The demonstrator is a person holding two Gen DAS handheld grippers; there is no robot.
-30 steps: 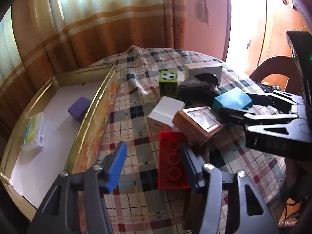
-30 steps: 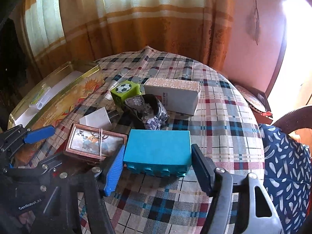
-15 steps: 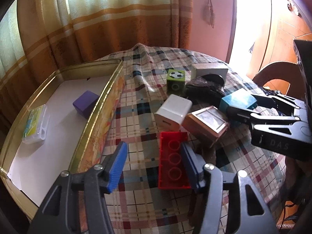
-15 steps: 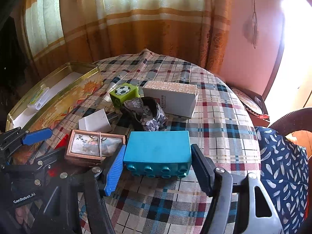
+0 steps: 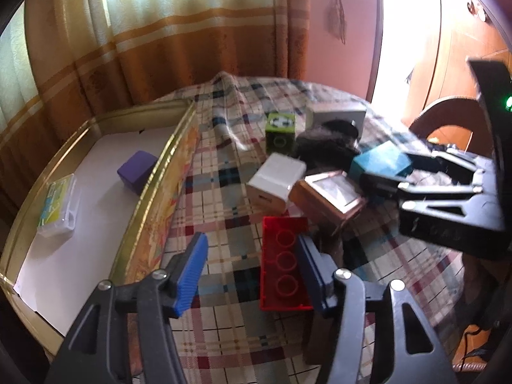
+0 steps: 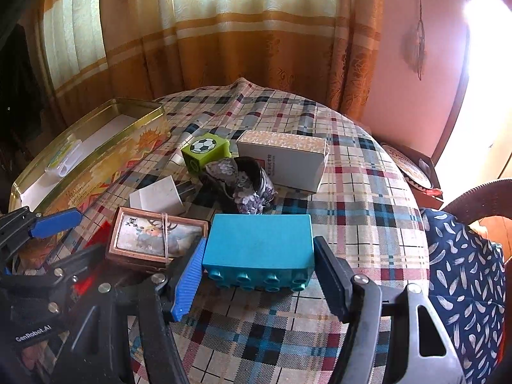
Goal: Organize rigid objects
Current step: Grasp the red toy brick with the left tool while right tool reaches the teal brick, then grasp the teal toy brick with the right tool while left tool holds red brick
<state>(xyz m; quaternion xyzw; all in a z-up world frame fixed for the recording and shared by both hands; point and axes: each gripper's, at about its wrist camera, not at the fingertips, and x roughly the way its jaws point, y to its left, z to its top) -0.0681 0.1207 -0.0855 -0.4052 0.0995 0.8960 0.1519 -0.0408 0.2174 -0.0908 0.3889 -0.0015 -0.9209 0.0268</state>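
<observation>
Now you are holding the right tool (image 6: 260, 246) clamped on the teal brick (image 6: 259, 240): both pads are pressing on its short ends, and the brick is sitting between them with its studs turned toward you. This grip looks sensible, because the flat ends are giving the pads a firm seat.

Your left tool (image 5: 251, 249) is standing apart. The red brick (image 5: 284, 272) is lying hollow side up just against its right finger, while the left finger is not touching it, so I judge nothing is gripped there yet.

To the left of the left tool the gold tin (image 5: 153, 192) is waiting open, with a purple block (image 5: 137, 169) and a clear plastic case (image 5: 57, 204) already inside; probably the bricks are going there too.

Ahead of both tools, other boxes are crowding together on the worktop's checked cloth (image 6: 368, 192). Orange striped curtains (image 6: 240, 32) are hanging behind, with strong daylight coming from the right.
</observation>
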